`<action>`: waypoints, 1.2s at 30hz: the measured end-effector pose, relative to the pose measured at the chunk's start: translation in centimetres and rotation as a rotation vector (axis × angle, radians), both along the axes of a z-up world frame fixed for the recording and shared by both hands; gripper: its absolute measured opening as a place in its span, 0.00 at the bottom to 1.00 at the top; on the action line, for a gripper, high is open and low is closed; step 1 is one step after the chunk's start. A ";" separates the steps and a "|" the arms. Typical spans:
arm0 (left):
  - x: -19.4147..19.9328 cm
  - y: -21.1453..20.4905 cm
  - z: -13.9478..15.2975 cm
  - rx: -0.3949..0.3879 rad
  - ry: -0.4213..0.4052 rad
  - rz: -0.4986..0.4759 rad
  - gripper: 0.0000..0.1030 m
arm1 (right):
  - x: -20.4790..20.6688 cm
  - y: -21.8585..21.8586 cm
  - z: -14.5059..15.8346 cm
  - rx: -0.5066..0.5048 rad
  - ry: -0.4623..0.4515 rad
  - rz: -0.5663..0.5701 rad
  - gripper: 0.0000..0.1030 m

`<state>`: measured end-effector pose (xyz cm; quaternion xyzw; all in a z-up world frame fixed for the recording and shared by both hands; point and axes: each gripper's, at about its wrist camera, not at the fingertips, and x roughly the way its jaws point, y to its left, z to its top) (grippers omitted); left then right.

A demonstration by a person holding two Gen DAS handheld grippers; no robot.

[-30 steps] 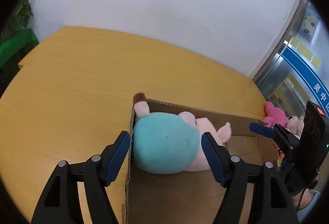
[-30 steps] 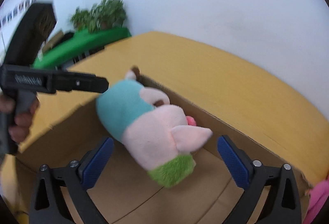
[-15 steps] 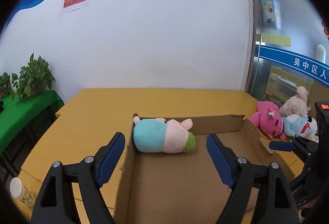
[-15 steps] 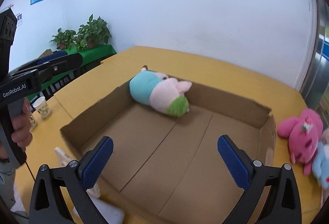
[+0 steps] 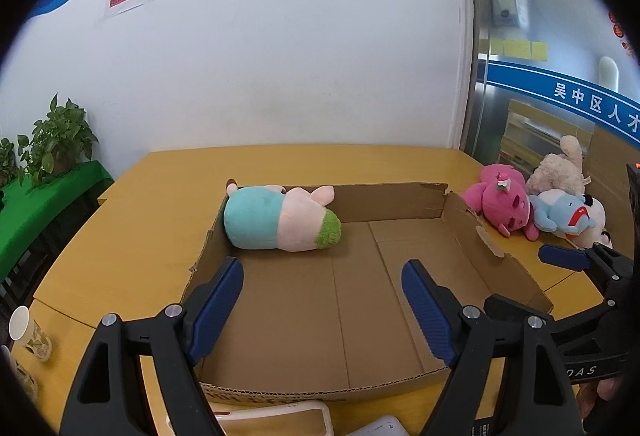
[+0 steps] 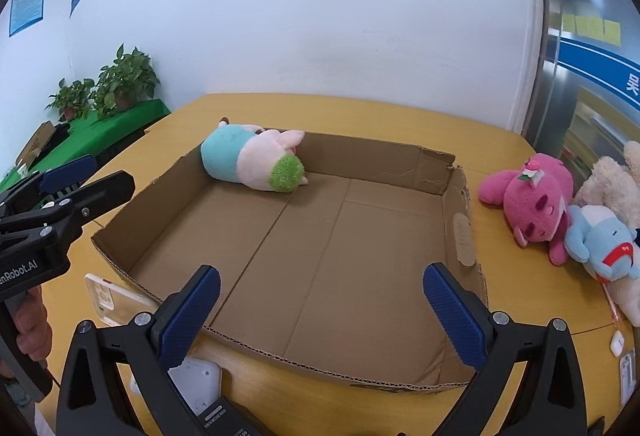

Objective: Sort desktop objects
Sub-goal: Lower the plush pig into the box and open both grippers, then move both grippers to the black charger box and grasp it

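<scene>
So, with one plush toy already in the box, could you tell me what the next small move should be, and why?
Probably swing the right tongs toward the pink plush bear. The teal and pink plush already lies in the cardboard box, both tongs are open and empty, and the bear is the nearest to the box of the toys on the table beside it.

Both wrist views near, angled down, sharing cardboard box [image 5: 400, 197], toys beyond
</scene>
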<state>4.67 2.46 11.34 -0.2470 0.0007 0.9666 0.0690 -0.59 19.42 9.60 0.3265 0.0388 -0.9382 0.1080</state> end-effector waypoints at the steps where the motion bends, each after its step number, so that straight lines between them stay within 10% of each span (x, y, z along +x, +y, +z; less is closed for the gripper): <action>1: 0.1 0.0 0.0 -0.003 -0.001 -0.001 0.79 | -0.1 0.1 0.1 -0.004 0.004 0.001 1.00; 25: 1.2 -0.8 -1.8 0.032 -0.032 -0.044 0.79 | 1.0 -0.3 -0.5 0.078 0.035 -0.044 1.00; 36: 3.8 0.4 -6.7 0.056 -0.244 -0.271 0.79 | 7.8 4.1 -6.3 -0.164 -0.190 0.245 1.00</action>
